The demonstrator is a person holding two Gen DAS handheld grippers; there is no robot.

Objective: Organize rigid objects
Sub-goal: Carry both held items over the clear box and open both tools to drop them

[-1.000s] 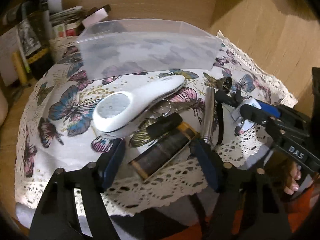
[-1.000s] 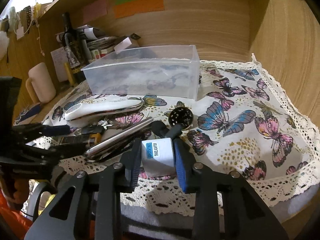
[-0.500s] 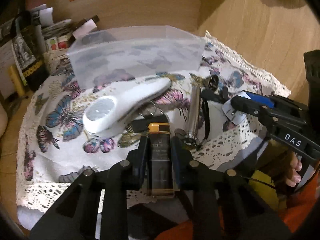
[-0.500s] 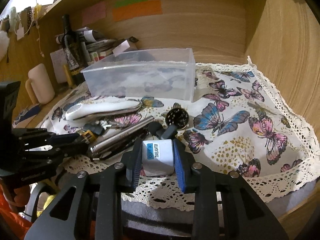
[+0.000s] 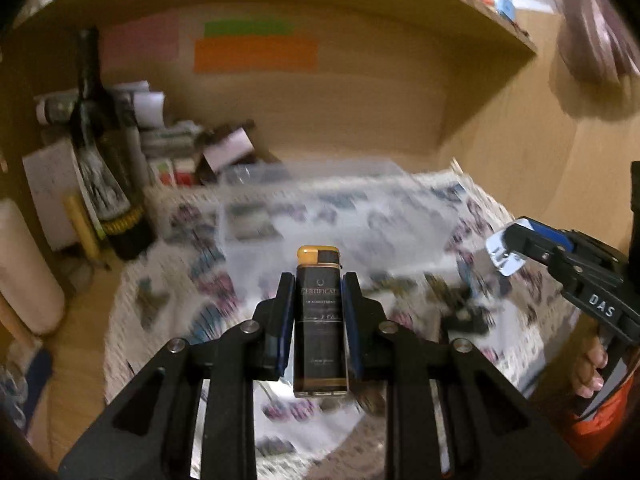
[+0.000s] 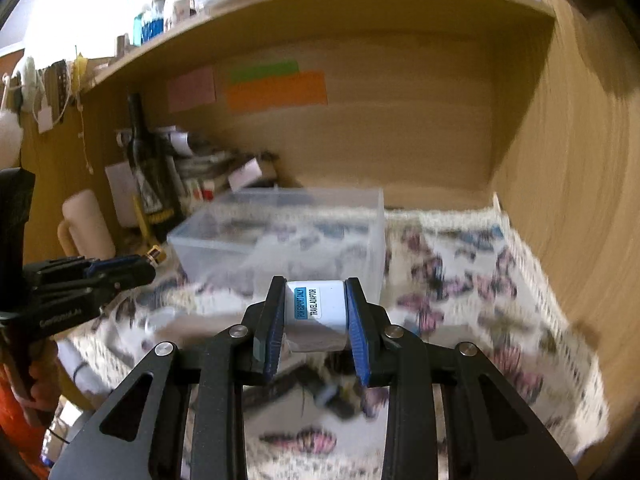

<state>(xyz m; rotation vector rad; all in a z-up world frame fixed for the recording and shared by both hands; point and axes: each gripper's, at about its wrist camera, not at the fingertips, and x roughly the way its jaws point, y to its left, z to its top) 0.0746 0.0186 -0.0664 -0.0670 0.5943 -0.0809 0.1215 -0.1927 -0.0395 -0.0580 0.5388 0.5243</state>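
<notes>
Lighter [image 5: 320, 316] clamped in left gripper [image 5: 319, 298], adaptor [image 6: 316, 307] in right gripper [image 6: 315, 304], both before blurred clear bin [image 6: 280, 236]; cloth items unreadable.

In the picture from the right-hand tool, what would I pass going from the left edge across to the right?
The other gripper holding a lighter → dark bottle → clear plastic box → white travel adaptor pinched in this gripper → butterfly cloth → wooden side wall.
</notes>
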